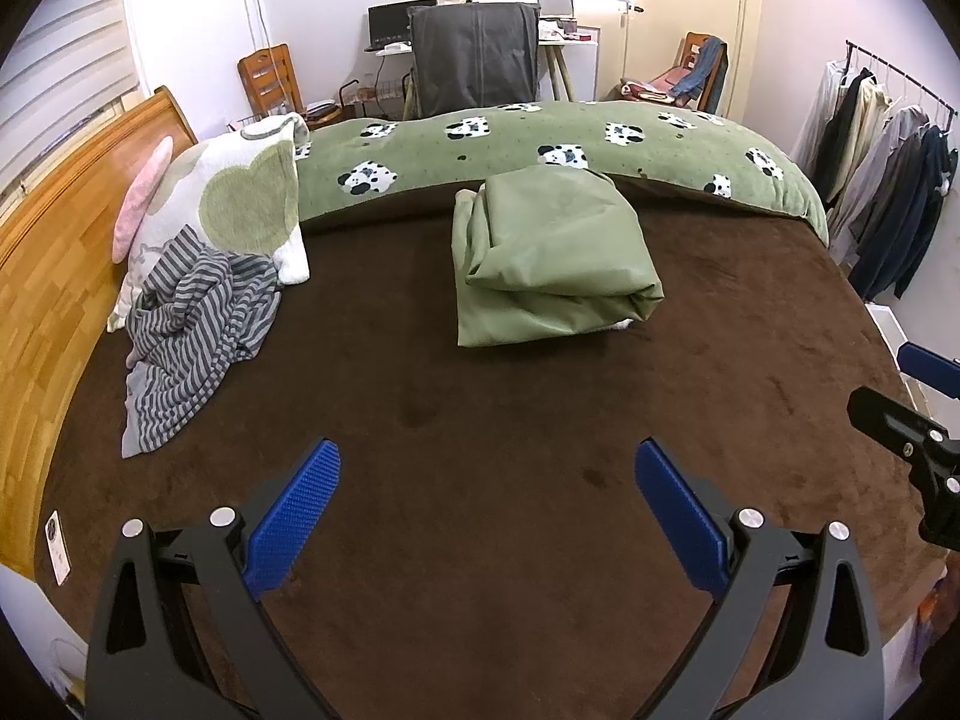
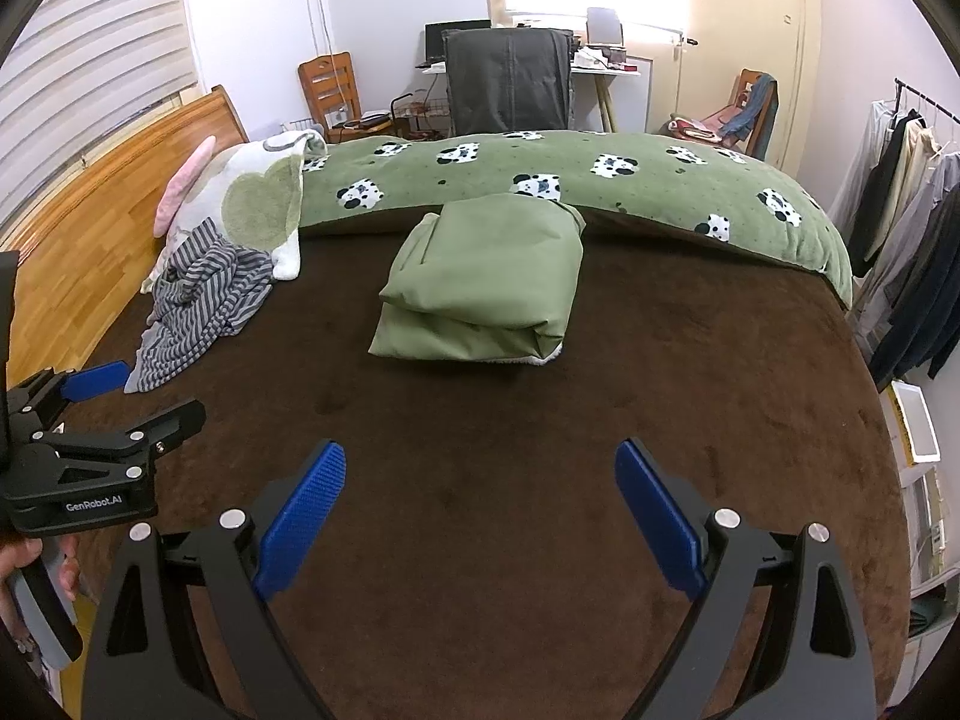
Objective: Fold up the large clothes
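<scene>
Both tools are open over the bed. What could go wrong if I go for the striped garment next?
The striped garment lies crumpled against the pillow, so a pinch may catch the pillow too. The folded green bundle sits mid-bed; spreading the stripes could nudge it apart. Left tool and right tool are close together and may collide.

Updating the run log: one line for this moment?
left gripper: open, empty | right gripper: open, empty | green bundle: folded, mid-bed | striped garment: crumpled by pillow

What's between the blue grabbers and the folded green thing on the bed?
Nothing, only bare brown bedcover. Both wrist views show it, from the left hand-held gripper and the right hand-held gripper up to the folded green cloth.
</scene>
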